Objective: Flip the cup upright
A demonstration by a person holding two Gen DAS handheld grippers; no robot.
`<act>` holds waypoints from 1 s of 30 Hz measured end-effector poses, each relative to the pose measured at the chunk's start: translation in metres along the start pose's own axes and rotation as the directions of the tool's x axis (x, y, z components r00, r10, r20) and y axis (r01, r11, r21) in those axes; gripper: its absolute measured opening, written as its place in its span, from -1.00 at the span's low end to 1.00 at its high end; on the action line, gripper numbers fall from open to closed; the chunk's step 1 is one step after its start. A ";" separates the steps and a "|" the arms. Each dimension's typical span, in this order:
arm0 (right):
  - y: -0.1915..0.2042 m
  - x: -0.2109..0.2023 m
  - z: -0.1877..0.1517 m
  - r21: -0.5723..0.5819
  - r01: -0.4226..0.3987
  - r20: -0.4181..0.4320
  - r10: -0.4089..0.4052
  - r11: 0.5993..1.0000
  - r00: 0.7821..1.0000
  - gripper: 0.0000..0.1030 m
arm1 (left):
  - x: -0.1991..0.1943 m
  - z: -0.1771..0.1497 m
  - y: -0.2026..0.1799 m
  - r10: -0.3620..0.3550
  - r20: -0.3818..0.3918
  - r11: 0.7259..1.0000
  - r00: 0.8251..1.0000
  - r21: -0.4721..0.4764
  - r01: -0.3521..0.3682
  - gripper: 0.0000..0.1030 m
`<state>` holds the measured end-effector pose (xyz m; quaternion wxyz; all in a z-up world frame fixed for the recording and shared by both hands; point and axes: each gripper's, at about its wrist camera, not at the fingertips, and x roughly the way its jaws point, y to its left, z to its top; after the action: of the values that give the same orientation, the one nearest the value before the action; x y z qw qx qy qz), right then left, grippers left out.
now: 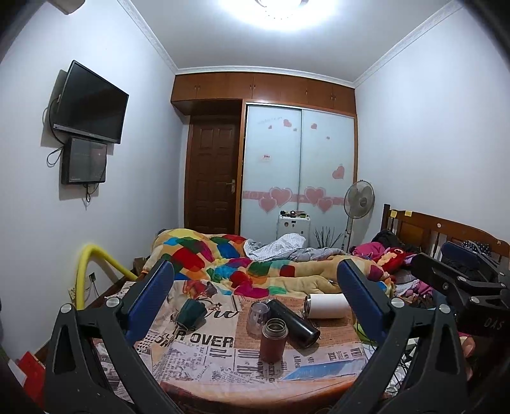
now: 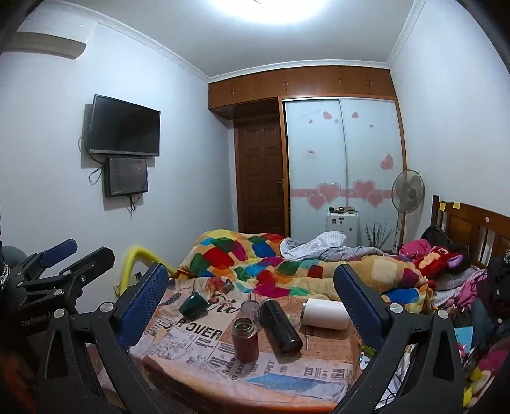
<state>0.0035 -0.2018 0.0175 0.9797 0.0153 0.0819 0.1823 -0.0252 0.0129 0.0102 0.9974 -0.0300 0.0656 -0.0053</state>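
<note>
Left wrist view: left gripper [image 1: 255, 286] spread wide, blue pads [image 1: 149, 299] bare, touching nothing. Right gripper [image 2: 251, 286] likewise wide, empty. Nearest on newsprint-pattern cloth [image 1: 204, 360], legible "R OVER": brown flask [image 1: 273, 340], upright, mouth open. Just behind, black flask [image 1: 293, 322] lying on its side; clear cup [image 1: 257, 315] beside it. Far left, green cup [image 1: 190, 312], tipped over. Far right, white tumbler [image 1: 326, 305] on its side. Beyond, patchwork quilt [image 1: 223, 261].

bright | ceiling lamp [image 1: 277, 6] glare blown out | fisheye-curved edges, dark corners
</note>
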 end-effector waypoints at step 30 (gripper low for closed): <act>0.001 0.004 -0.003 -0.004 -0.003 -0.037 0.003 1.000 0.999 1.00 | 0.004 -0.003 0.000 -0.009 -0.025 1.000 1.000 -0.003 0.009 1.00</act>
<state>0.0060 -0.1997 0.0138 0.9778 0.0103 0.0997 0.1843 -0.0216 0.0127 0.0063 0.9964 -0.0317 0.0777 -0.0099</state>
